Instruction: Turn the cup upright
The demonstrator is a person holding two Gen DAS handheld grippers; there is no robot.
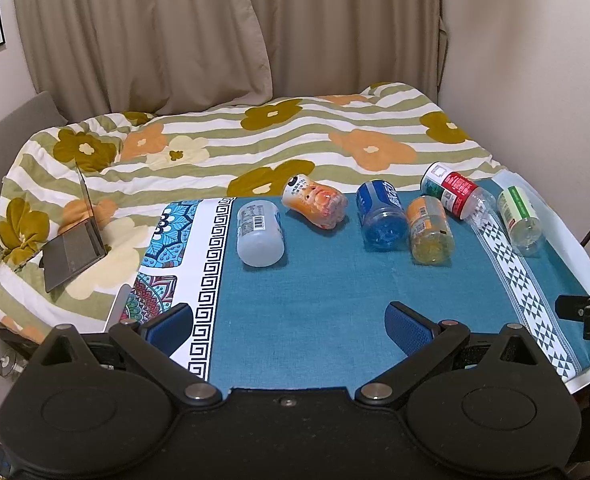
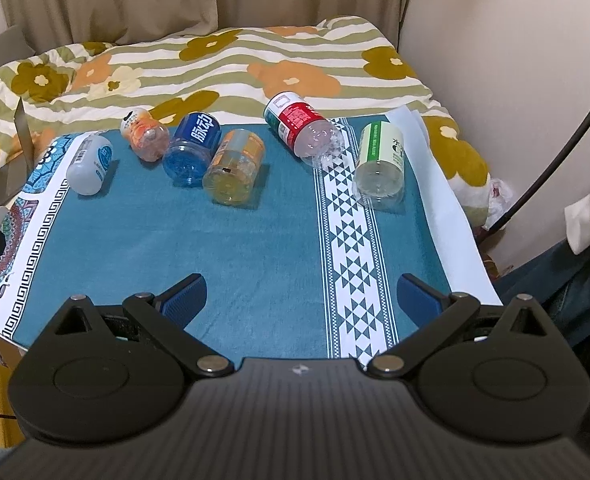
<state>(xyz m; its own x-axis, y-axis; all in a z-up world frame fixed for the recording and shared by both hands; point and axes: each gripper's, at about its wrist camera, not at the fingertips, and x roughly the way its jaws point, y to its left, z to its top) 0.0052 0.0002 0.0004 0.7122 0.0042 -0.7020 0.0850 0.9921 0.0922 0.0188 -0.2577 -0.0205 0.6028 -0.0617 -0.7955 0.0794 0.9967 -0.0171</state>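
Several bottle-shaped cups lie on their sides in a row along the far part of the blue cloth (image 1: pixel 315 300): a white one (image 1: pixel 259 232), an orange one (image 1: pixel 317 205), a blue one (image 1: pixel 381 216), a yellow one (image 1: pixel 431 230), a red-labelled clear one (image 1: pixel 457 194) and a green-labelled one (image 1: pixel 521 216). The same row shows in the right wrist view, from the white one (image 2: pixel 90 165) to the green-labelled one (image 2: pixel 381 166). My left gripper (image 1: pixel 291 326) is open and empty over the near cloth. My right gripper (image 2: pixel 301 298) is open and empty, also well short of the row.
The cloth covers a table (image 2: pixel 447 208) pushed against a bed with a floral striped quilt (image 1: pixel 255 140). An open laptop (image 1: pixel 77 240) rests on the quilt at the left. Curtains hang behind, and a wall stands to the right. A black cable (image 2: pixel 567 148) runs down the right side.
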